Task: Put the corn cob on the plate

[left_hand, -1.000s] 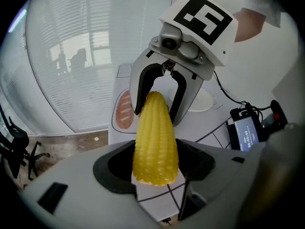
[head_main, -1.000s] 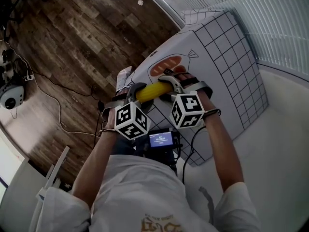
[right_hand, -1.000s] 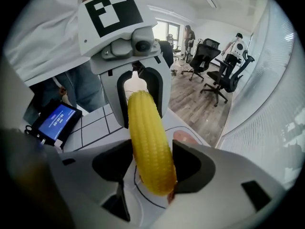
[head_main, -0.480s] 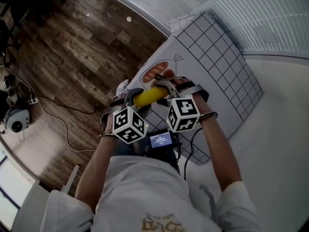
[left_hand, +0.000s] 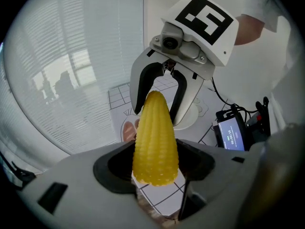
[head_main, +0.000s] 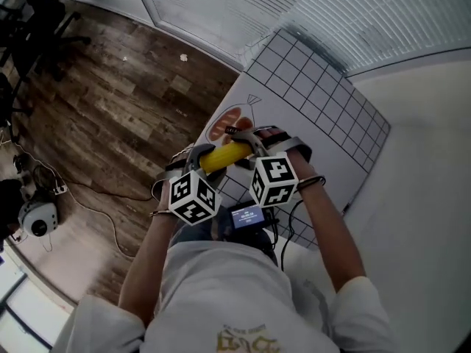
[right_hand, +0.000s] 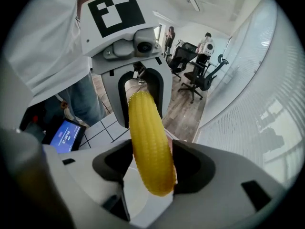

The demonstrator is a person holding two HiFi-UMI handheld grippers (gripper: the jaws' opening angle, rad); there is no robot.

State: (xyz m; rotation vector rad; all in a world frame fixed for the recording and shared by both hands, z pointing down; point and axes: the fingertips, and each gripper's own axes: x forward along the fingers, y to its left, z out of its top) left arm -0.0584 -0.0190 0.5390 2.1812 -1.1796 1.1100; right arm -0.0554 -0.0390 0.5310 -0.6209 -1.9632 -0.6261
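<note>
Left of centre in the head view, the left claw (head_main: 200, 157) is clamped on one end of the corn cob (head_main: 225, 155), its jaws set fairly wide round the cob's girth. The cob sits dead centre, roughly level, up in the air over the gridded mat (head_main: 324, 116) on the counter (head_main: 419, 197). Just to its right, the right claw (head_main: 249, 144) grips the other end with the same wide hold. This looks like the carry! What seems to be the white plate (left_hand: 193, 119) peeks out centre-right in the left gripper view. Next, I'd say: bring both claws down together over that plate, then let go in step so the cob doesn't roll.
</note>
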